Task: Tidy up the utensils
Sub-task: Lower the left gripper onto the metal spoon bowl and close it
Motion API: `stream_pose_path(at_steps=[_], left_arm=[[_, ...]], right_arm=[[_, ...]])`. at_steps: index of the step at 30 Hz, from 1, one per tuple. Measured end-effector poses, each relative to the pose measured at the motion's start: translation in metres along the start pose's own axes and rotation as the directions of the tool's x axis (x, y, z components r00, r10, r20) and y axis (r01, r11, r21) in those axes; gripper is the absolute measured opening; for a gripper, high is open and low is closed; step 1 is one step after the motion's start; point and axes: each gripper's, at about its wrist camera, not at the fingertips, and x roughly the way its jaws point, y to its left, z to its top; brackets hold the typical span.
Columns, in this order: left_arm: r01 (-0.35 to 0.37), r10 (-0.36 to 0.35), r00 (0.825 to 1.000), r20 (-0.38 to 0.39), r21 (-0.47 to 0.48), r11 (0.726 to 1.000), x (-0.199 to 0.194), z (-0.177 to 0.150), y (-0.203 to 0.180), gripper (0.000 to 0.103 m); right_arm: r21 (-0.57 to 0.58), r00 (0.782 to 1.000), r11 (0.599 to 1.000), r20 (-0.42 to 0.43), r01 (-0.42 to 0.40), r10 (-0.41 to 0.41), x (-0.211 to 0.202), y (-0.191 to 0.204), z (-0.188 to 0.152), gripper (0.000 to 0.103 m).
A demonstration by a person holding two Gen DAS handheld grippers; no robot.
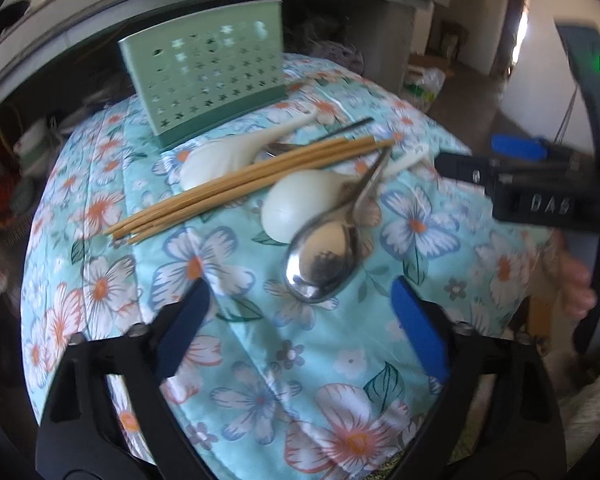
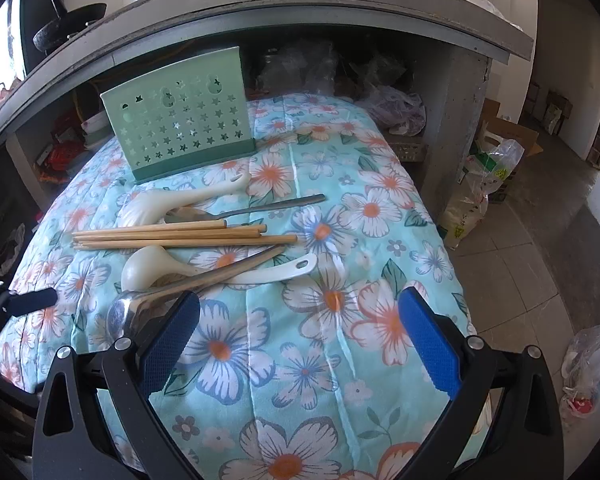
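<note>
Both sets of jaws spread wide, gripping nothing. Left gripper (image 1: 300, 320) poised just short of the metal spoon (image 1: 320, 264), bowl nearest and almost between the blue pads (image 1: 186, 326), a little toward the right-hand one. Handle running away from the jaws, up and to the right, crossing over a white ladle (image 1: 296, 204) and ending near the butt ends of the chopsticks (image 1: 244, 184). Long axis therefore roughly along the left gripper's reach rather than across it: probably an awkward line for a pinch on the handle, easier across the neck just beyond the bowl.

Right gripper (image 2: 300, 344) farther off from the pile, over bare floral quilt (image 2: 340, 380) covering the counter. From there, same spoon (image 2: 136, 312) lying off to the left, bowl partly hidden behind the left-hand pad, handle slanting up to the right. Chopsticks (image 2: 180, 236) ahead and left, lying crosswise to these jaws. Second white ladle (image 2: 180, 204) and a slim metal utensil (image 2: 260, 208) beyond them.

Green perforated holder (image 1: 204, 76) upright at the far edge of the quilt, well beyond everything, apparently empty as far as visible.

Judging by this: left nearer to the spoon, likely first pick; sorting not yet begun, all utensils lying loose. Risk of dragging the ladle underneath when lifting.
</note>
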Motion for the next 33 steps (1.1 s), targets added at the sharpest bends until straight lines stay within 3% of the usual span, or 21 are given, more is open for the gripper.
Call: stream_pose_path(at_steps=[2, 7, 10, 12, 14, 16, 25, 33], left_arm=[[-0.027, 0.027, 0.999, -0.024, 0.029, 0.999, 0.009, -0.001, -0.006, 0.059], [-0.077, 0.084, 0.995, -0.047, 0.144, 0.987, 0.026, -0.002, -0.018, 0.053], [-0.077, 0.084, 0.996, -0.032, 0.179, 0.981, 0.025, -0.002, -0.023, 0.038], [-0.113, 0.117, 0.993, -0.006, 0.205, 0.972, 0.019, -0.002, -0.027, 0.035], [-0.158, 0.155, 0.987, 0.031, 0.229, 0.96, 0.013, 0.0, -0.032, 0.02], [-0.173, 0.166, 0.985, 0.05, 0.235, 0.957, 0.006, 0.002, -0.031, 0.015], [-0.16, 0.156, 0.987, 0.04, 0.118, 0.98, 0.011, 0.007, -0.001, 0.007], [-0.136, 0.132, 0.989, 0.06, 0.065, 0.989, 0.02, 0.011, 0.007, 0.007]], right_arm=[[0.014, 1.0, 1.0, 0.002, -0.005, 0.005, -0.002, -0.002, -0.001, 0.097], [0.039, 1.0, 0.999, 0.002, -0.002, 0.002, -0.002, -0.007, 0.0, 0.097], [0.052, 1.0, 0.999, 0.001, -0.002, 0.002, -0.002, -0.01, 0.0, 0.097], [0.058, 1.0, 0.998, 0.0, -0.002, 0.002, -0.001, -0.011, 0.0, 0.097], [0.061, 1.0, 0.998, 0.003, -0.003, 0.002, -0.001, -0.012, 0.001, 0.097], [0.063, 1.0, 0.998, 0.007, -0.003, 0.002, -0.001, -0.013, 0.001, 0.097], [0.079, 1.0, 0.997, 0.008, -0.008, 0.007, 0.001, -0.013, 0.0, 0.097], [0.103, 1.0, 0.995, 0.0, -0.004, 0.004, 0.004, -0.019, -0.002, 0.097]])
